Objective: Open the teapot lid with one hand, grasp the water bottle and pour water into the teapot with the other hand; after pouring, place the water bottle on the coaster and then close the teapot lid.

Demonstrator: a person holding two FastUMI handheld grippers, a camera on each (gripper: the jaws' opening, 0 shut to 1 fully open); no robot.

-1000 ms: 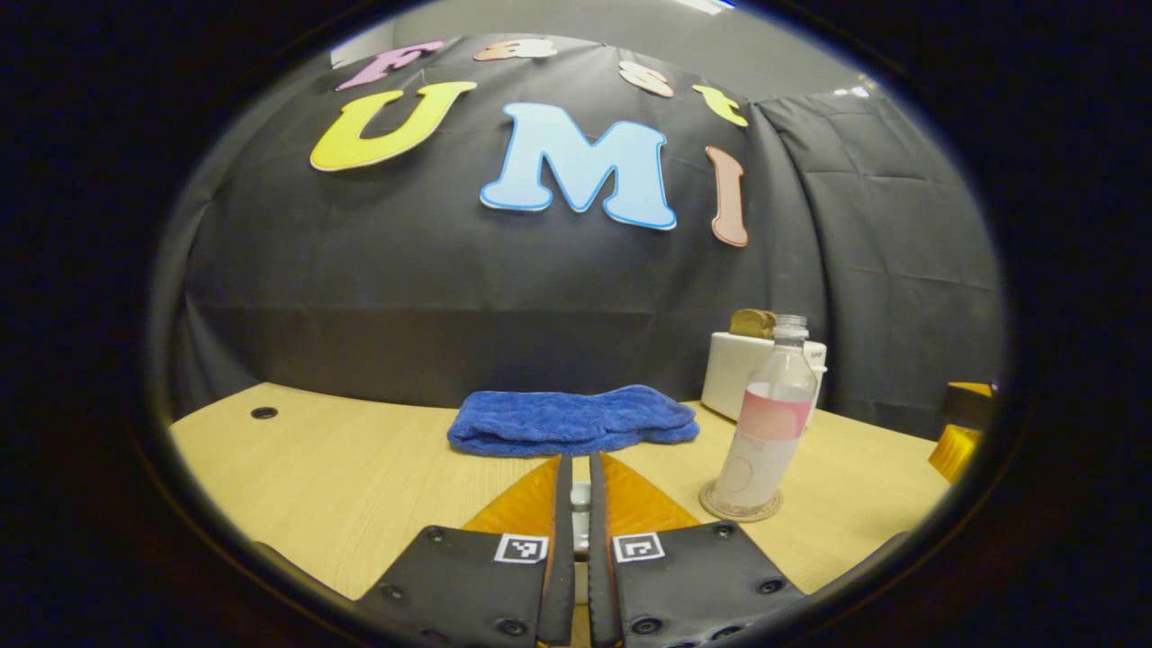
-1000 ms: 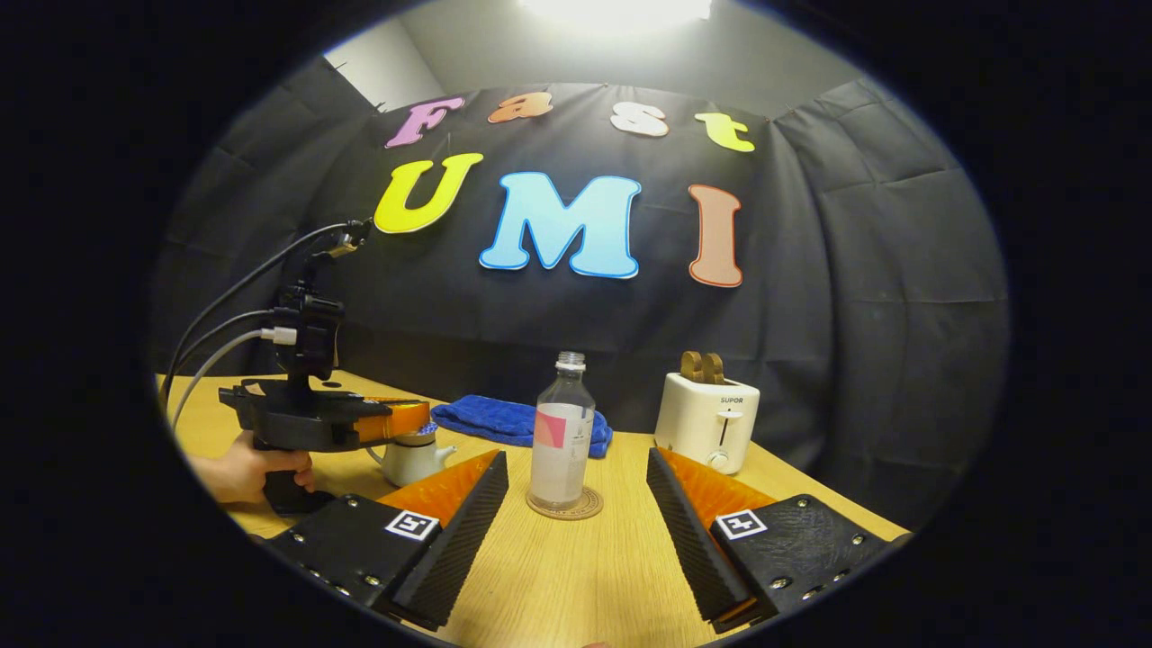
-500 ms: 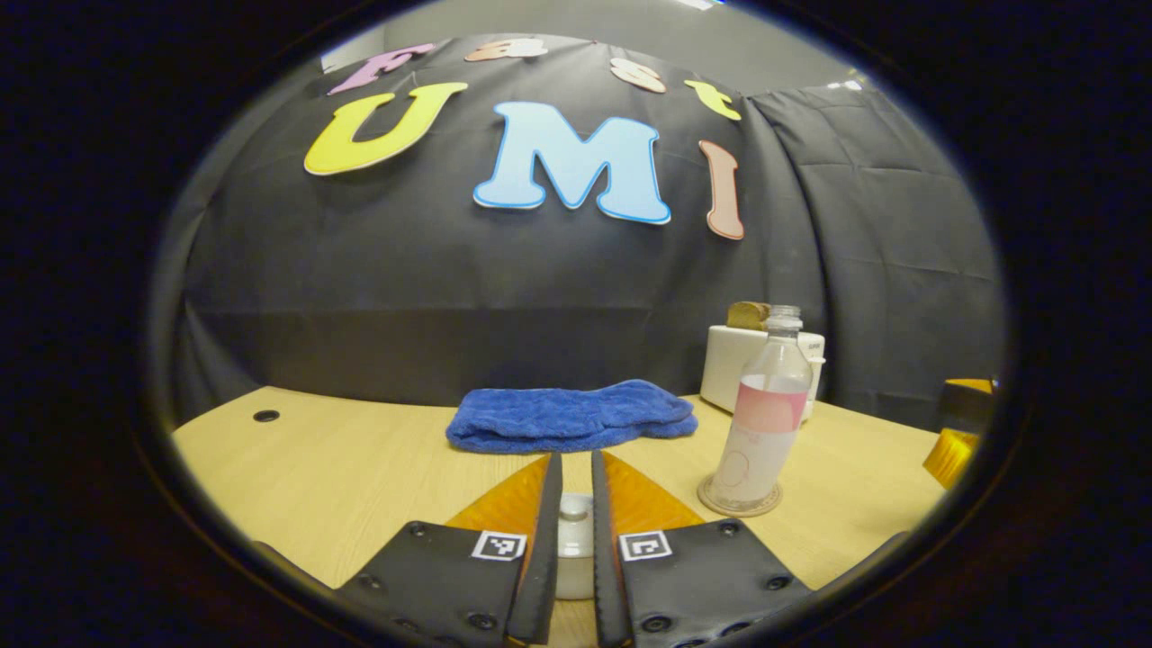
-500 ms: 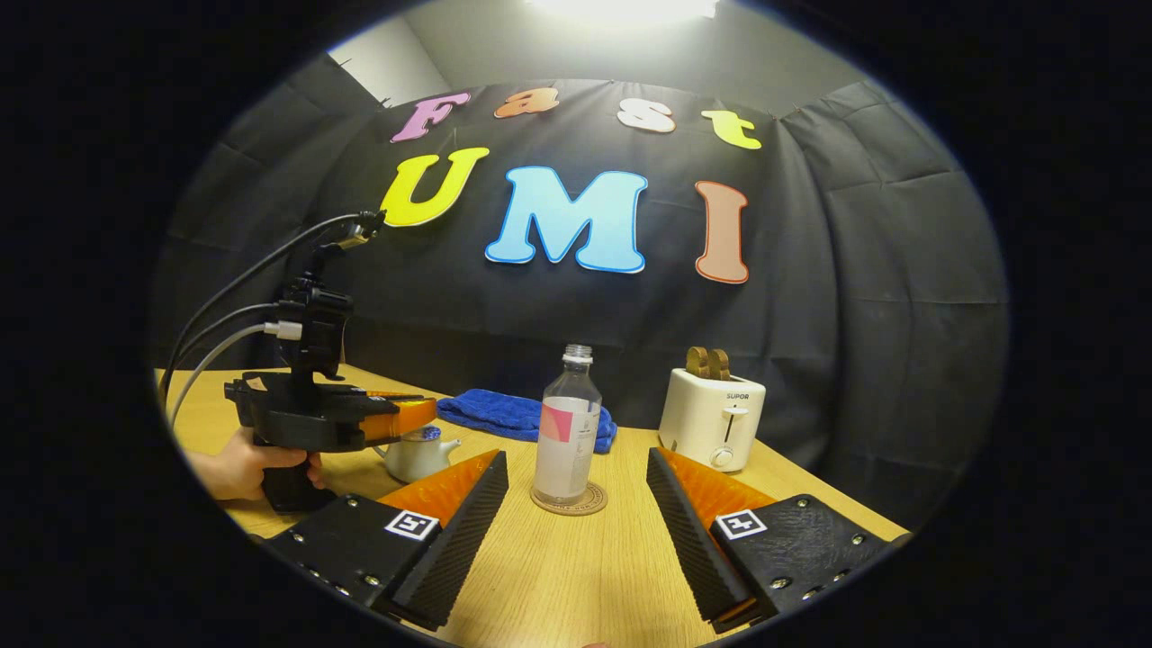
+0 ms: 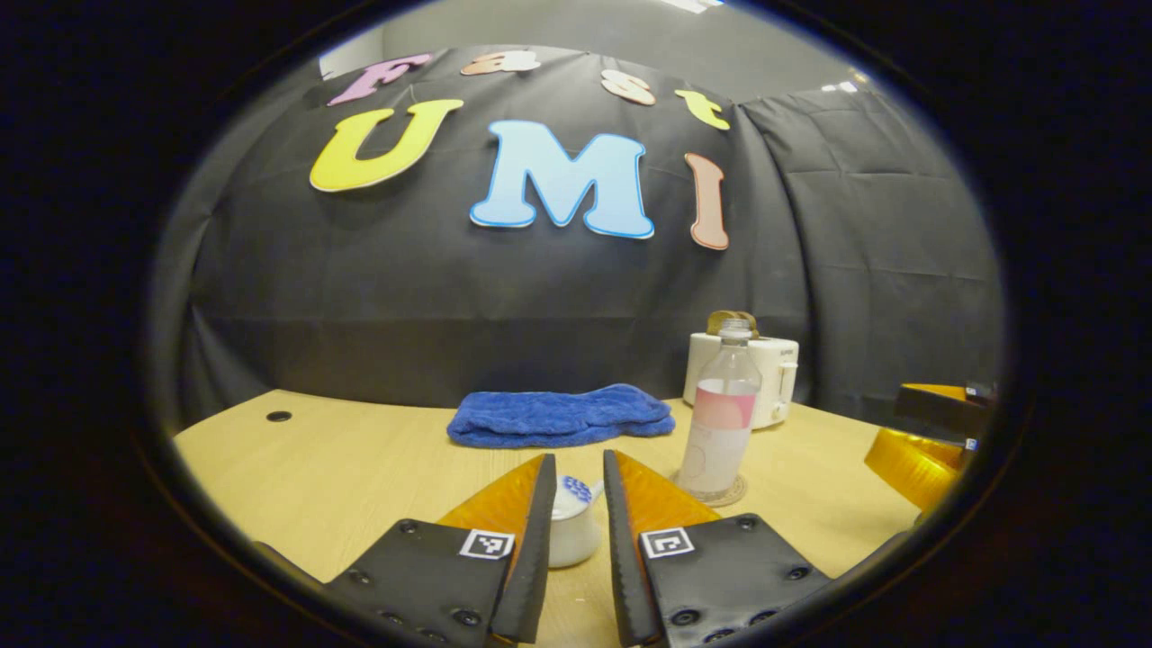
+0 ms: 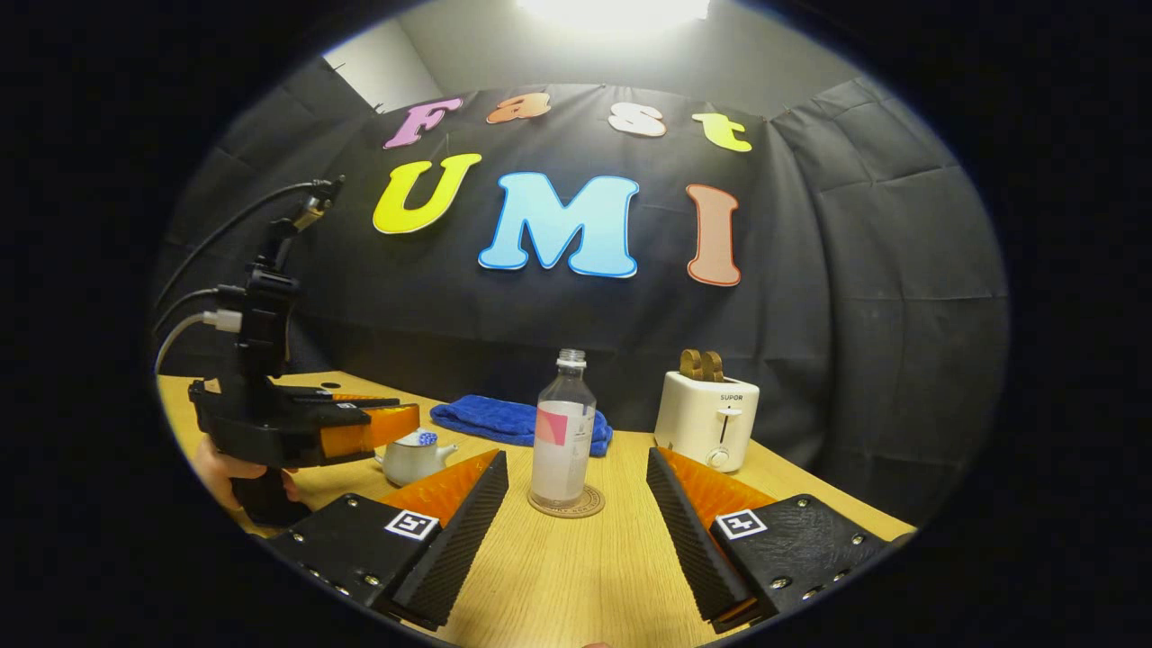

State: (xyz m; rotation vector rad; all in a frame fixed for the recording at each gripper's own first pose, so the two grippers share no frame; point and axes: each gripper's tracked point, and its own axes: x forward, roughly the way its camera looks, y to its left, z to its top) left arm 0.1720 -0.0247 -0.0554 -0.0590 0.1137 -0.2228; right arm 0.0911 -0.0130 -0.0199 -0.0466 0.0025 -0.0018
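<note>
The left gripper [image 5: 573,490], held level by a hand [image 6: 220,466], has its fingers parted narrowly around the lidded teapot [image 5: 571,529] without touching it. The right gripper [image 6: 576,504] gapes wide, facing the water bottle [image 6: 561,435] upright on its coaster [image 6: 567,504].

Bare table [image 6: 576,576] lies open before the water bottle [image 6: 561,430]; toaster [image 6: 706,418] stands right of it; teapot [image 6: 409,457] left; blue towel [image 6: 504,420] behind.

A ceiling light [image 6: 621,9] above the booth wall overexposes to white glare in the right gripper view. The table [image 6: 576,576] below it is evenly lit, with soft, faint shadows. Both views bend strongly toward their edges; focus stays sharp throughout.
</note>
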